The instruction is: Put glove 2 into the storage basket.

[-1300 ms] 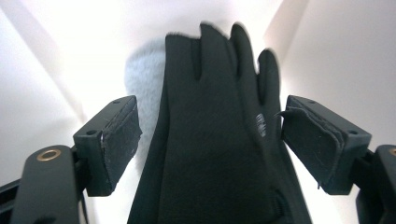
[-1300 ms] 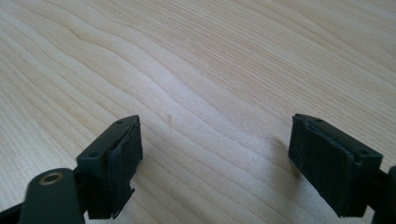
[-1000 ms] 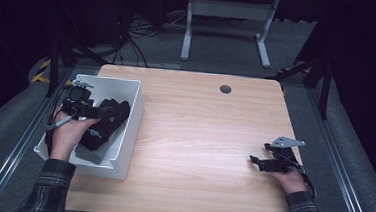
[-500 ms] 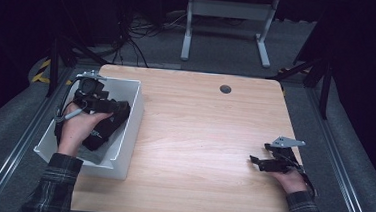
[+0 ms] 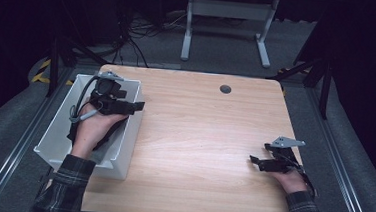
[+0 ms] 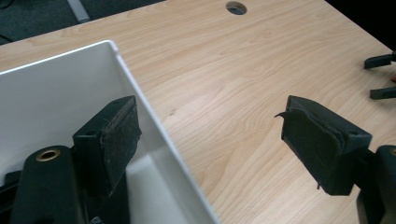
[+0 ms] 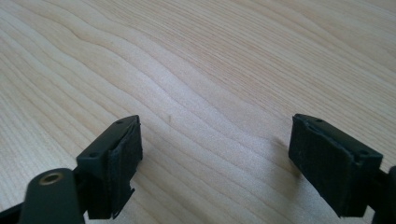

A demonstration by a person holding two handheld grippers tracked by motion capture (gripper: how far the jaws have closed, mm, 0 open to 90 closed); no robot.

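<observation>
A: Where is the left gripper [image 5: 137, 106] right now?

B: From the high view it sits at about nine o'clock on the pale rectangular wooden table [image 5: 204, 137], over the far end of the white rectangular plastic bin [image 5: 55, 144]. Its jaws point toward three o'clock, and their tips reach just across the bin's right wall.

A: Is it holding anything?

B: No. In the left gripper view its jaws stand wide apart with nothing between them: one pad [image 6: 116, 140] hangs over the bin's white inside, the other over the bare wood, and the bin's rim runs up between the two.

A: What is inside the bin?

B: Something dark lies in it under the person's left hand [image 5: 91, 129], at the near end. I cannot tell what it is; the hand and gripper hide most of it.

A: And the right gripper [image 5: 253, 160]?

B: At about four o'clock, near the table's right edge, low over the wood in the right hand [image 5: 288, 179], jaws pointing toward nine o'clock. The right gripper view shows both pads [image 7: 119, 158] spread wide over plain wood grain, empty.

A: How far apart are the two?

B: Well apart, with open tabletop between them. A small round dark hole [image 5: 225, 89] sits in the table at twelve o'clock.
</observation>
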